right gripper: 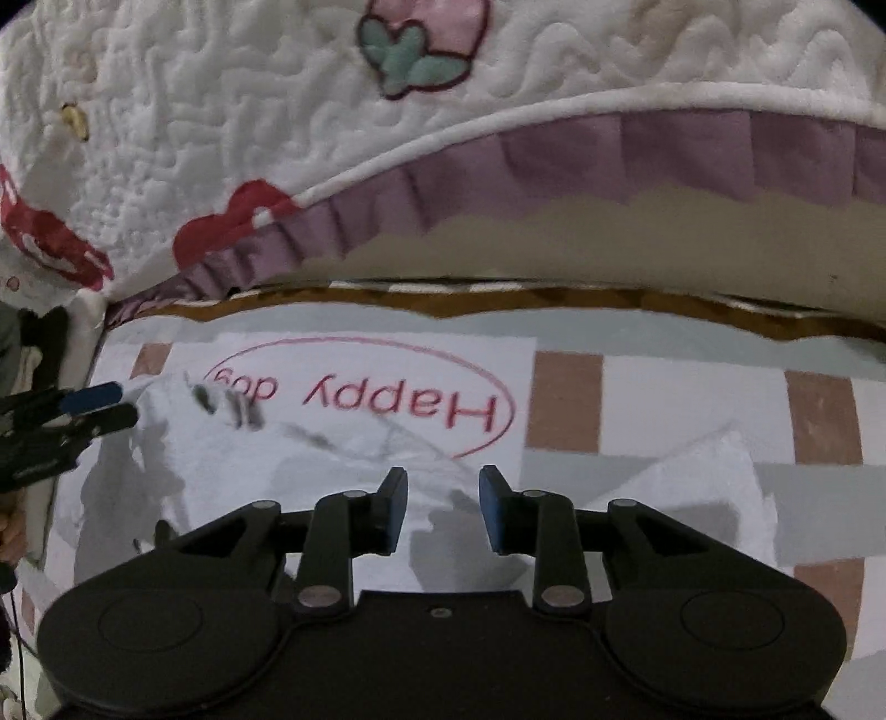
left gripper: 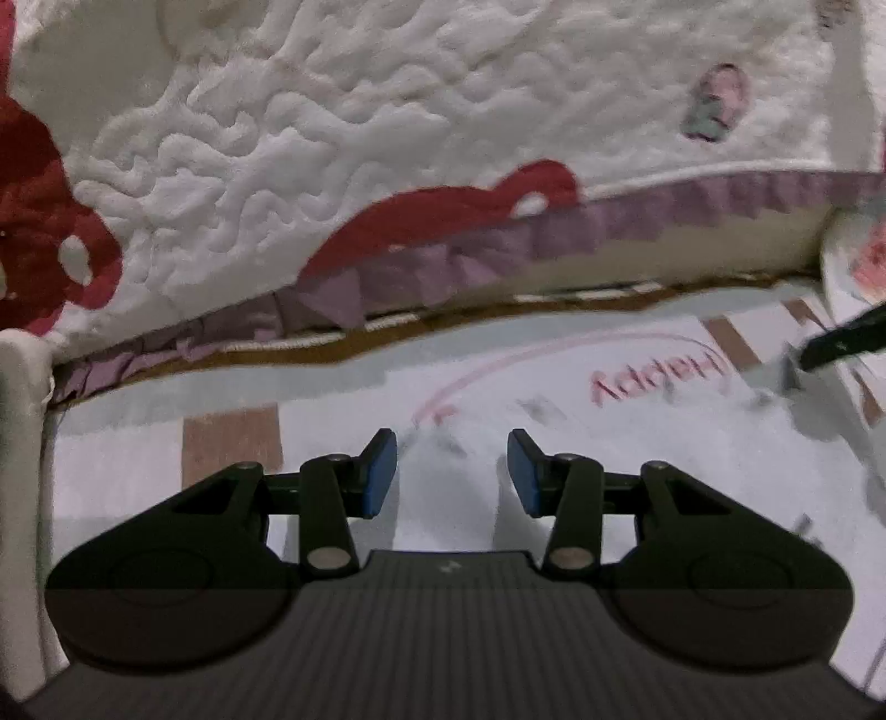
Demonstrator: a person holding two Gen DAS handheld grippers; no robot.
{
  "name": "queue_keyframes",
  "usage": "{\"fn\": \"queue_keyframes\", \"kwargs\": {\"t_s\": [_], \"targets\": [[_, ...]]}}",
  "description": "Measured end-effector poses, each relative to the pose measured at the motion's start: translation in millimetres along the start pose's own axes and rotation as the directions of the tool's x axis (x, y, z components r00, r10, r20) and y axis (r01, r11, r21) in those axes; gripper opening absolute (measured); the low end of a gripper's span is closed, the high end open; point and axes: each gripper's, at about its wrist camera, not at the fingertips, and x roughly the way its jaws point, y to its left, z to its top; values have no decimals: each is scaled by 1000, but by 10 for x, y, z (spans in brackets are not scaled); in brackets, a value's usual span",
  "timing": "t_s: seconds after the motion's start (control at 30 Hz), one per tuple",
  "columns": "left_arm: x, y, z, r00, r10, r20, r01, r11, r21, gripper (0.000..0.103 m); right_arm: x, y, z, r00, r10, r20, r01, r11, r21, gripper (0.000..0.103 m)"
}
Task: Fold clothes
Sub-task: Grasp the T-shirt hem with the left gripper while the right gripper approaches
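A: What's the surface here?

B: A mat (right gripper: 692, 410) printed in pale grey, white and brown squares, with "Happy dog" in a red oval. Behind it rises a white quilted blanket (right gripper: 221, 111) with a lilac ruffle (right gripper: 609, 149) along its hem, a strawberry patch (right gripper: 426, 44) and red bows.

A: And the clothing?

B: A white garment (right gripper: 343, 459) lies crumpled on the mat, over the lower part of the oval, with grey marks on it. Part of it also lies to the right, a raised fold (right gripper: 714, 487).

A: The fingers?

B: The left gripper (left gripper: 452, 473) has its blue-padded fingers spread, nothing between them, above the white cloth (left gripper: 454, 526). The right gripper (right gripper: 443, 509) is likewise parted and empty, over the garment's middle.

A: Room to move?

B: The mat's far edge meets a brown border (right gripper: 498, 302) under the ruffle; open mat lies right of the garment. In the right wrist view, the left gripper sits at the garment's left edge.
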Motion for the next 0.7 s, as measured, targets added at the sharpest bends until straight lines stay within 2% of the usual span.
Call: {"fn": "queue_keyframes", "kwargs": {"t_s": [0.1, 0.17, 0.23, 0.3, 0.33, 0.47, 0.53, 0.63, 0.7], "targets": [[199, 99, 88, 1000, -23, 19, 23, 999, -39, 44, 89, -46, 131, 999, 32, -25, -32, 999, -6, 34], [311, 160, 123, 998, -62, 11, 63, 995, -72, 49, 224, -31, 203, 998, 41, -55, -41, 999, -6, 34], [313, 143, 58, 996, -87, 2, 87, 994, -69, 54, 346, -11, 230, 996, 51, -70, -52, 999, -5, 34], [313, 126, -7, 994, -112, -8, 111, 992, -66, 54, 481, 19, 247, 994, 64, -84, -65, 998, -4, 34], [314, 117, -40, 992, -124, -13, 123, 990, -64, 51, 546, 39, 245, 994, 70, -90, -70, 998, -3, 34], [315, 81, -172, 984, -173, -32, 171, 984, -58, 9, 734, 112, 231, 990, 101, -100, -101, 995, 0, 40], [316, 64, -237, 979, -198, -42, 195, 979, -55, 9, 790, 151, 214, 989, 116, -91, -116, 993, 5, 50], [-13, -45, -409, 979, -200, 35, 201, 979, -35, 9, 863, 216, 154, 989, 114, -91, -116, 993, -15, 53], [-210, -155, -577, 978, -198, 62, 199, 980, -7, 9, 870, 308, 57, 993, 90, -78, -96, 992, -77, 54]]}}
